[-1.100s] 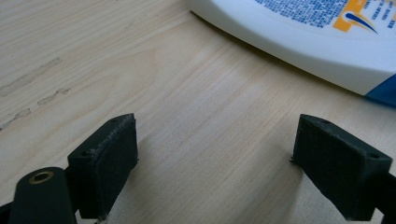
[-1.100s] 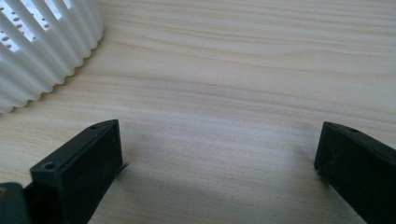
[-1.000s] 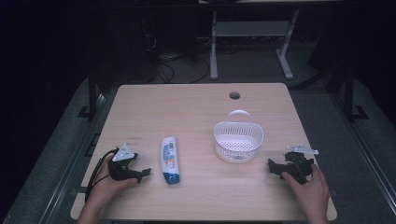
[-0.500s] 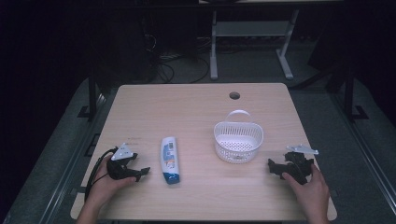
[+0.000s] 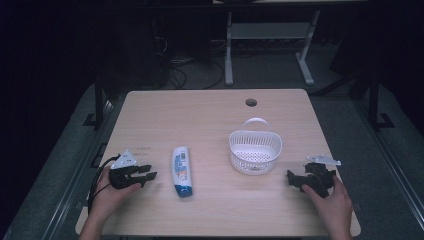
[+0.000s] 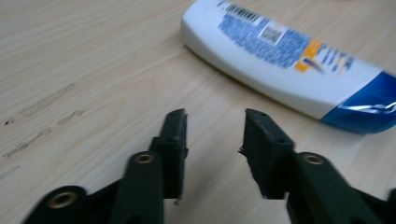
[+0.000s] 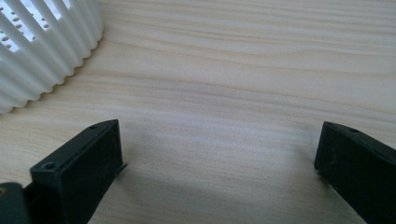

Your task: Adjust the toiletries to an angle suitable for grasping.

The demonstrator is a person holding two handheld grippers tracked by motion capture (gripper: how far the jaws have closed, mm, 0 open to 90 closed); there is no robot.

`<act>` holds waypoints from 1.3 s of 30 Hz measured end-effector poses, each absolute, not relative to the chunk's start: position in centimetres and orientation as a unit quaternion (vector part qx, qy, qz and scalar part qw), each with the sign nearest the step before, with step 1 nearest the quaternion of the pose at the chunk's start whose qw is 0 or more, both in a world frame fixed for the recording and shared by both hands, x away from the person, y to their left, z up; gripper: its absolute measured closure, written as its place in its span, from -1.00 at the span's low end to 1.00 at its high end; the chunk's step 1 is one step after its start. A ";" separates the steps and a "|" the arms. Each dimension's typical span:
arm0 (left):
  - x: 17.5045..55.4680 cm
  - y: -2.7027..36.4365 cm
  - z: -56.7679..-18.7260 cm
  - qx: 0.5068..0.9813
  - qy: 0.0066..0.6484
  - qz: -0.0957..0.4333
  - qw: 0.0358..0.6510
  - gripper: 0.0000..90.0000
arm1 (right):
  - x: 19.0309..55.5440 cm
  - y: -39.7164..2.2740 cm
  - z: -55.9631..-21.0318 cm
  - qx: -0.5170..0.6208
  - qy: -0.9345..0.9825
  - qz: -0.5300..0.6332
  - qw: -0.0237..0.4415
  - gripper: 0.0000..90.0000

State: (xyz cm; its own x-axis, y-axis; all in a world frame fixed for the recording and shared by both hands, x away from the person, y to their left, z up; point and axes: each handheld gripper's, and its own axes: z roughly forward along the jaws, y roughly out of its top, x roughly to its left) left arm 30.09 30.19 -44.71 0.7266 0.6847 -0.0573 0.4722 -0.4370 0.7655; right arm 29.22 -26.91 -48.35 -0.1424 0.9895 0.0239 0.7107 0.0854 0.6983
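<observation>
My left gripper has just been closing — its fingers now stand a narrow gap apart with only bare wood between them, gripping nothing. Past their tips, in the upper right of the left gripper view, the shampoo bottle lies flat on the counter, white body with blue print and a blue cap end toward the right edge; it is near the fingers but apart from them. In the high view that bottle lies at lower centre-left, just right of my left gripper, which my left hand holds low at the lower left of the frame. My right gripper is spread wide — one finger at the lower left, the other at the right edge of its view, empty wood between. The white ribbed basket fills the upper left corner there, apart from the fingers. From above, the basket stands right of centre, handle up, with my right gripper near it at the lower right.
</observation>
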 end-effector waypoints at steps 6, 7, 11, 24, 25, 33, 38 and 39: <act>29.8 29.5 -43.5 0.836 0.336 0.100 0.422 1.00 | 29.2 -26.9 -48.3 0.610 0.697 0.292 0.239 -0.99; 29.8 29.3 -43.4 0.836 0.335 0.096 0.424 1.00 | 29.2 -26.9 -48.3 0.610 0.697 0.292 0.239 -0.99; 29.7 28.7 -43.0 0.835 0.329 0.088 0.431 1.00 | 29.2 -26.9 -48.3 0.610 0.697 0.293 0.239 -0.99; 30.0 25.7 -41.8 0.841 0.298 0.068 0.447 1.00 | 29.2 -26.9 -48.3 0.610 0.697 0.293 0.239 -0.99; 30.0 25.5 -41.8 0.843 0.295 0.066 0.446 1.00 | 29.2 -26.9 -48.3 0.610 0.697 0.293 0.239 -0.99; 30.3 23.6 -41.8 0.852 0.281 0.053 0.439 1.00 | 29.2 -26.9 -48.3 0.610 0.697 0.292 0.239 -0.99; 30.6 22.1 -41.8 0.853 0.274 0.044 0.442 1.00 | 29.2 -26.9 -48.3 0.610 0.697 0.292 0.238 -0.99; 30.7 21.8 -41.9 0.854 0.272 0.042 0.442 1.00 | 29.2 -26.9 -48.3 0.610 0.697 0.292 0.238 -0.99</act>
State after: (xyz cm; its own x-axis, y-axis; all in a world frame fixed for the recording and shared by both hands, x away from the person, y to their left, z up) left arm 30.68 21.83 -41.87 0.8489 0.5010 -0.1685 0.4269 -0.4616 0.7776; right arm 29.24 -26.92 -48.35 -0.1431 0.9894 0.0241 0.7104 0.0857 0.6985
